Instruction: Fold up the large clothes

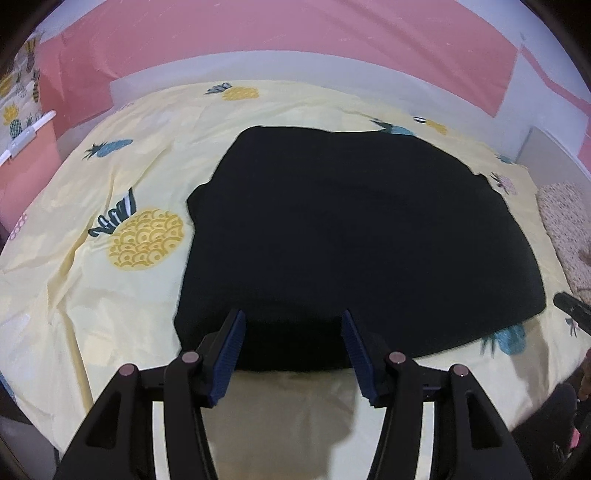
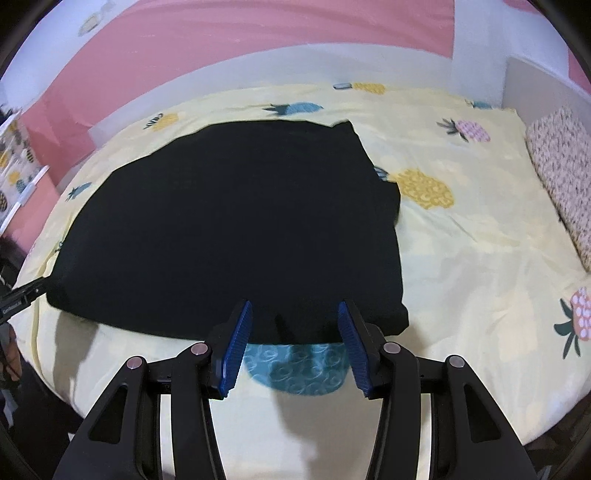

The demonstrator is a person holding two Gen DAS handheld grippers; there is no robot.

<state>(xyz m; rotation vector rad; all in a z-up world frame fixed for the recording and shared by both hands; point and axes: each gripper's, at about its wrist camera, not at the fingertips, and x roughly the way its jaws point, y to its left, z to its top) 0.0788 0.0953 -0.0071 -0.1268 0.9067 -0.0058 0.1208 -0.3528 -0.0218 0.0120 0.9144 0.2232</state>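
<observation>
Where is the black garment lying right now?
The black garment lies flat on the pineapple-print bedsheet, mid-bed in both wrist views, its near hem just ahead of the open left hand-held gripper and right hand-held gripper.

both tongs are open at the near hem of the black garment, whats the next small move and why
Probably ease both tongs forward and shut them on the near edge of the black garment. The left tongs and right tongs are open and hold nothing, tips at that edge, while the garment lies flat on the pineapple sheet, so a fold needs a grip first.

A bed under a pale yellow pineapple-print sheet (image 1: 110, 295) stands against pink-and-white walls (image 1: 295, 33).
</observation>
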